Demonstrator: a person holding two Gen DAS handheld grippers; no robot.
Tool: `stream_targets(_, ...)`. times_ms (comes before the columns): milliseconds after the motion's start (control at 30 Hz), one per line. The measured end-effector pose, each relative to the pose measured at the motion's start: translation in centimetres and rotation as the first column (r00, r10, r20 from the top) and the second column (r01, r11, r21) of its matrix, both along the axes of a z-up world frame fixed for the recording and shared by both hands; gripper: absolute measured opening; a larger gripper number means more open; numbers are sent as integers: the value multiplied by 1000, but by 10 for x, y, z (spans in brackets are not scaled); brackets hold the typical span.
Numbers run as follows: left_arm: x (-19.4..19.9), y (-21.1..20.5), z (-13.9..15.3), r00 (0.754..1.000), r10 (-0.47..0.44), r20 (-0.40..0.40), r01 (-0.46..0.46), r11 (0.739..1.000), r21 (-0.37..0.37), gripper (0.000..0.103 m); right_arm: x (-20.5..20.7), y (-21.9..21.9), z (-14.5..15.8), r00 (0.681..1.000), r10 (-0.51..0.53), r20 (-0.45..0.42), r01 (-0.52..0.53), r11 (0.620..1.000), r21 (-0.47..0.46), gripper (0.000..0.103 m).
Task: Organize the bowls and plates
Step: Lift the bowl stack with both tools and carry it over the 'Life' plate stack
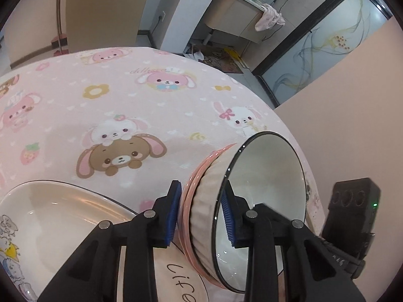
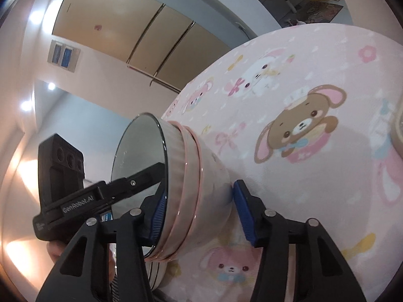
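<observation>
Gripping the rim of a ribbed cream bowl [image 1: 252, 201] from opposite sides, two hand-held grippers appear to be starting on a nested pair — the cream bowl sits inside a pink bowl [image 1: 191, 196], both tipped on their sides at the edge of a counter [image 1: 126, 105] covered in a pink bunny-print cloth. Little of the sorting looks done: a wide white plate [image 1: 58, 211] lies flat just beside the bowls, and a lettered dish [image 1: 181, 276] sits beneath them, still unstacked.

The left hand-held gripper [image 1: 201, 216] is partly closed over the bowls' wall, one blue pad inside the cream bowl, the other at the pink bowl's outer side; whether both pads press firmly is hard to tell. The right hand-held gripper [image 2: 201, 216] stands wider — one pad inside the rim, the other just beside the base, apparently touching. Separating or restacking the bowls seems the work remaining.
</observation>
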State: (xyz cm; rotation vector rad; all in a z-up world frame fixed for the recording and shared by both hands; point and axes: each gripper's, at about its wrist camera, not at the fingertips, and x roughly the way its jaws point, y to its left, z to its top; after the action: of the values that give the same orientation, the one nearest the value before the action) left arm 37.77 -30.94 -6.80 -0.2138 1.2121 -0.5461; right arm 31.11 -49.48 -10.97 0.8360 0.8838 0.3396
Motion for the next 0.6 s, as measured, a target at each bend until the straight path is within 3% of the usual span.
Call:
stream_targets(67, -1, 1, 1, 1000, -3, 10, 3, 1000, -2, 40, 3, 4, -5, 1000, 15, -16, -15, 1000, 2, 49)
stream_targets(167, -7, -6, 3, 998, -44, 44, 46, 999, -26, 61, 2, 6, 0, 1000, 14, -10, -15, 1000, -19, 50)
stream_targets(200, -7, -10, 4, 997, -56, 44, 57, 998, -16, 67, 2, 6, 1, 1000, 16, -10, -16, 1000, -21, 50)
stream_targets(267, -6, -20, 6, 998, -55, 37, 54, 998, 23, 71, 2, 6, 2, 1000, 18, -12, -18, 1000, -21, 50)
stream_targets(333, -7, -28, 6, 997, -55, 44, 51, 994, 98, 69, 1, 6, 3, 1000, 13, -12, -13, 1000, -25, 48)
stream_targets(367, -7, -31, 7, 997, -59, 56, 52, 992, 117, 55, 2, 6, 2, 1000, 10, -13, -10, 999, -31, 47)
stream_targets(400, -6, -30, 7, 997, -48, 61, 39, 989, 139, 52, 0, 5, 3, 1000, 4, -13, -5, 999, -37, 46)
stream_targets(533, -4, -16, 8, 1000, 14, 24, -15, 997, 70, 43, -7, 4, 1, 999, -40, -6, 39, 998, -57, 41)
stream_targets(600, -8, -14, 6, 999, 16, 33, -18, 997, 73, 42, -10, 3, 2, 998, -58, -20, 57, 997, -48, 41)
